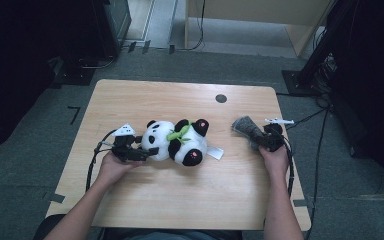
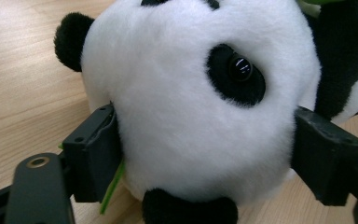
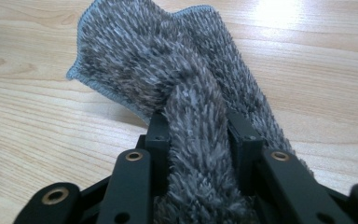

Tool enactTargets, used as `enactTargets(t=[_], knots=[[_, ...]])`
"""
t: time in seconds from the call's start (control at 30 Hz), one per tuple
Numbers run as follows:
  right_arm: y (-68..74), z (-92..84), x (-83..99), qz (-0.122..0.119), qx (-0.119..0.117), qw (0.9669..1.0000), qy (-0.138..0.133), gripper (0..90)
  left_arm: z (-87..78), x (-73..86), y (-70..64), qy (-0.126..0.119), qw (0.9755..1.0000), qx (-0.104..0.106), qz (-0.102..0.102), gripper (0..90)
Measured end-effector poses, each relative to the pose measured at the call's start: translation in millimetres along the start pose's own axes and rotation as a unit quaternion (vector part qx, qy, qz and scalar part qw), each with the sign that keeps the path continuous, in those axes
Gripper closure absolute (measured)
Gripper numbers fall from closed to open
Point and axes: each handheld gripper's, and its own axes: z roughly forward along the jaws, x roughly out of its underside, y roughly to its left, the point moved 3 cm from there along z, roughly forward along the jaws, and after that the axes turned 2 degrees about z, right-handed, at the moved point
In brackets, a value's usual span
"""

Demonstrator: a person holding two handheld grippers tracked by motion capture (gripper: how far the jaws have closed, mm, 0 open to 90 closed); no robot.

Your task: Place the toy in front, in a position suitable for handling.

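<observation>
Gripping both items at once. Left gripper (image 1: 147,151) has its jaws pressed against the head of the black-and-white plush panda toy (image 2: 191,112), which lies on its side mid-way across the pale wooden table (image 1: 180,200). Right gripper (image 3: 198,135) pinches a bunched fold of the shaggy grey microfibre cloth (image 3: 168,70), near the table's right edge. Judged step: cloth secured, toy steadied. Next move likely carries the cloth across to the panda; needs a firm pinch.
</observation>
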Motion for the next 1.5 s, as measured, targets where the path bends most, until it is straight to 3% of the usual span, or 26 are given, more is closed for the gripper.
enactTargets(t=[0.27, 0.43, 0.63, 0.67, 0.8, 1.0, 1.3, 1.37, 1.5], knots=[[4.0, -2.2, -1.3, -0.020, 0.015, 0.9997, -0.005, 73.3, 0.4, 0.2, -1.2, 0.004, 1.0000, 0.002, 0.007, 9.5], [12.2, -12.1, -9.2, -0.029, 0.004, 0.9994, -0.020, 73.6, 0.2, -0.2, -1.2, 0.005, 1.0000, -0.004, 0.007, 13.5], [27.8, -18.7, -18.7, -0.035, -0.015, 0.9989, -0.026, 73.6, -0.5, -0.8, -1.7, 0.005, 0.9999, -0.009, 0.003, 20.3], [35.7, -21.9, -25.5, -0.042, -0.022, 0.9983, -0.035, 73.6, -1.2, -0.2, -2.3, 0.002, 1.0000, -0.008, 0.004, 20.8], [49.2, -24.8, -35.8, -0.062, -0.034, 0.9966, -0.044, 73.4, -1.7, 0.8, -3.6, 0.000, 0.9999, -0.008, 0.010, 21.7], [66.9, -25.1, -45.2, -0.091, -0.038, 0.9946, -0.032, 73.4, -2.1, 1.5, -4.0, -0.003, 0.9999, -0.009, 0.006, 22.4], [95.5, -36.0, -63.6, -0.107, -0.067, 0.9907, -0.052, 73.4, -2.6, 3.8, -3.3, -0.008, 0.9999, -0.005, 0.003, 22.4], [101.9, -36.9, -66.6, -0.105, -0.074, 0.9908, -0.043, 73.4, -2.3, 3.5, -3.3, -0.009, 0.9999, -0.006, 0.001, 22.4], [115.4, -40.4, -72.6, -0.122, -0.081, 0.9878, -0.050, 73.3, -1.7, 2.5, -2.8, -0.010, 0.9999, -0.006, -0.003, 22.4]])
